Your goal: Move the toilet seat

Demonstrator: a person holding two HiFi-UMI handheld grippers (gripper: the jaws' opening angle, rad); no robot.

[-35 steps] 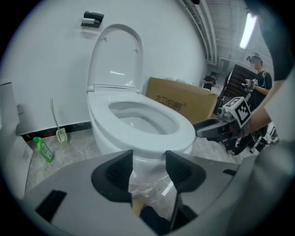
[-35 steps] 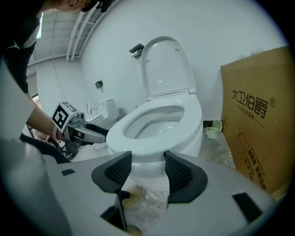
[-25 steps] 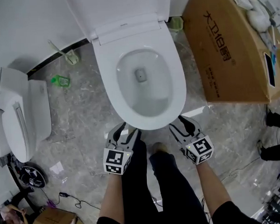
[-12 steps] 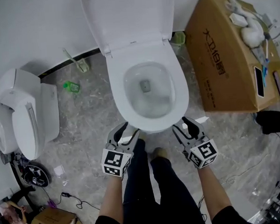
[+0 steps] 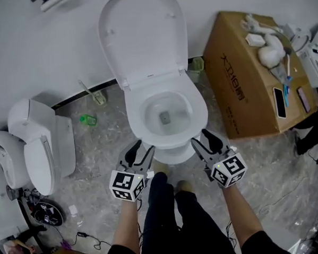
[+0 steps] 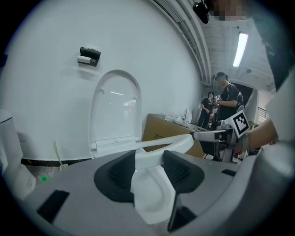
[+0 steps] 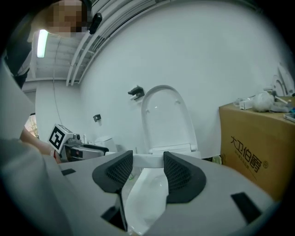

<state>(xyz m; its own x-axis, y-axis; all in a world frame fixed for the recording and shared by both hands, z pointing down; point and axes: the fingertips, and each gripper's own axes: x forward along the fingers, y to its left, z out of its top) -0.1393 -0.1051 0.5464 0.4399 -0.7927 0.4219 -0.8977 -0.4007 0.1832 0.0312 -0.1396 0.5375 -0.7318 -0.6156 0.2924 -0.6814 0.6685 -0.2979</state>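
Above toilet bowl (image 5: pixel 172 103), seat (image 6: pixel 170 141) held, lid (image 5: pixel 143 37) up

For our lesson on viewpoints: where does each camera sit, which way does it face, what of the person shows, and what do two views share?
Head view: on the person's head, looking down at the toilet; forearms, legs, left tool and right tool show.
Left gripper view: on the left tool, facing the wall along jaws gripping the toilet seat; right hand shows.
Right gripper view: on the right tool, jaws on the seat, facing the raised lid; left hand shows.
Shared: both gripper views see lid and cardboard box.
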